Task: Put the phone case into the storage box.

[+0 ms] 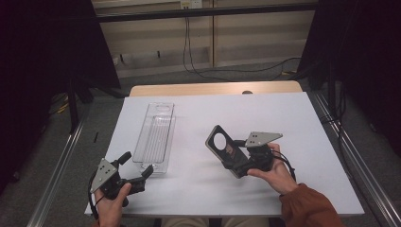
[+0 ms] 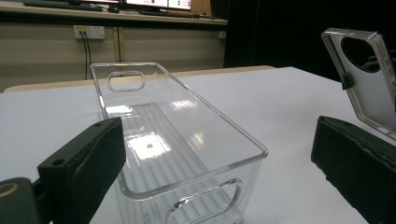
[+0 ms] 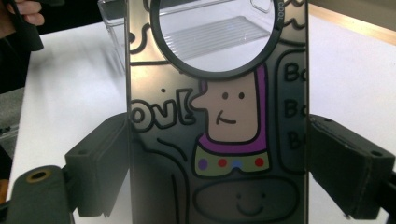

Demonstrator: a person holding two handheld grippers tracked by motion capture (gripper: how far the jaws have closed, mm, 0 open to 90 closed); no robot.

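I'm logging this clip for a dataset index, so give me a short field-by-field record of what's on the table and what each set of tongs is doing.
surface: white table top
container: clear ribbed plastic bin, long, empty, upright, cut-out handles at both ends
held item: dark phone case with cartoon print and round camera hole
right tongs: shut on the case's two side edges, case held off the table
left tongs: open, holding nothing, just short of the bin's near end
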